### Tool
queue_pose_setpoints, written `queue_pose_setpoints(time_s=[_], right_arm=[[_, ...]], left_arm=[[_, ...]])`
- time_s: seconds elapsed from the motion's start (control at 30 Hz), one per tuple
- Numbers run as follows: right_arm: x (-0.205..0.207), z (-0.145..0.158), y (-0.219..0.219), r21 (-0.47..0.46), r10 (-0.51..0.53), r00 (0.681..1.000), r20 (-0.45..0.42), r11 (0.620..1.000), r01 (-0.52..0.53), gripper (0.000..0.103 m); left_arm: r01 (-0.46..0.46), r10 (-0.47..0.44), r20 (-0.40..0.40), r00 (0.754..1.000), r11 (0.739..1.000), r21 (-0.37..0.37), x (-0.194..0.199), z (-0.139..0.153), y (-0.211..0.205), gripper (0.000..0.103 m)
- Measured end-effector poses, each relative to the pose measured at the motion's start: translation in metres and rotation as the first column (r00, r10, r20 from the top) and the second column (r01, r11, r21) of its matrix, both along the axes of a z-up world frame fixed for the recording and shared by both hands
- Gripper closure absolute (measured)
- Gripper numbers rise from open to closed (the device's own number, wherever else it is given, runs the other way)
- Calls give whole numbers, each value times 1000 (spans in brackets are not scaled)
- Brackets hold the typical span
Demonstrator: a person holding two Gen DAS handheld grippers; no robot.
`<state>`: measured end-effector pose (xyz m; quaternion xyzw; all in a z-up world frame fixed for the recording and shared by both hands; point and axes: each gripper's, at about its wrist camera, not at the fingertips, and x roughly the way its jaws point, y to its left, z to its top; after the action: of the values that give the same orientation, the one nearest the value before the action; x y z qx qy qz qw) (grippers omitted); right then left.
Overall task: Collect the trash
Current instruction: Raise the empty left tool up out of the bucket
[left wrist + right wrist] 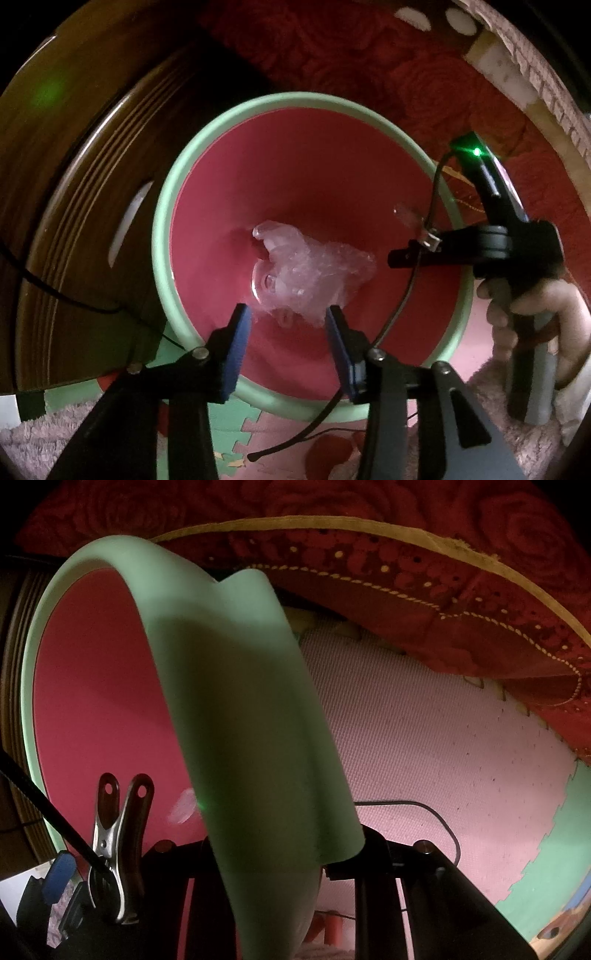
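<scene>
A red fabric embossed with roses (461,602) is draping across the top of both views, and a pink and green interlocking foam floor mat (424,738) is lying beneath it. A dark brown wooden furniture panel (74,206) is standing just beside the bin on the left of the left wrist view.

A round soft-walled bin with a pale green rim and a pink inside (164,229) is sitting on the mat, its mouth facing up toward the left camera. A crumpled piece of clear plastic wrap (306,273) is lying inside the bin, down on its pink floor.

The right gripper (406,254), held in a person's hand (535,306), is reaching over the bin's right edge; in its own view its black fingers are clenching the folded-over green rim.

The left gripper (286,325) is hovering over the bin's mouth, pointing steeply down. Its blue-padded fingers (236,354) are standing apart, released, with nothing pressed between them; the plastic wrap is showing through the gap, lower down.

A small silver metal spring clip (118,849) is pinching a thin black cable (48,801) at the lower left of the right wrist view.
</scene>
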<state>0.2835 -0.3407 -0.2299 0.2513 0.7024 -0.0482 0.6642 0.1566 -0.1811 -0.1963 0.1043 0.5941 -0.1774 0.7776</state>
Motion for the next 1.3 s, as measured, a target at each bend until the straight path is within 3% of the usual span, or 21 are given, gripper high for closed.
queue_pose_setpoints(time_s=[0.37,0.93,1.3], right_arm=[[0,-2,4,0,2,1000,0,1000,-2,81],[-2,-6,2,4,-4,1000,0,1000,4,81],[-3,-6,-1,6,-5,1000,0,1000,5,81]], left_arm=[[-34,34,56,998,999,-12,-1,26,16,55],[-10,30,204,978,995,-100,-19,120,18,55],[-16,48,235,971,990,-137,-34,161,20,55]])
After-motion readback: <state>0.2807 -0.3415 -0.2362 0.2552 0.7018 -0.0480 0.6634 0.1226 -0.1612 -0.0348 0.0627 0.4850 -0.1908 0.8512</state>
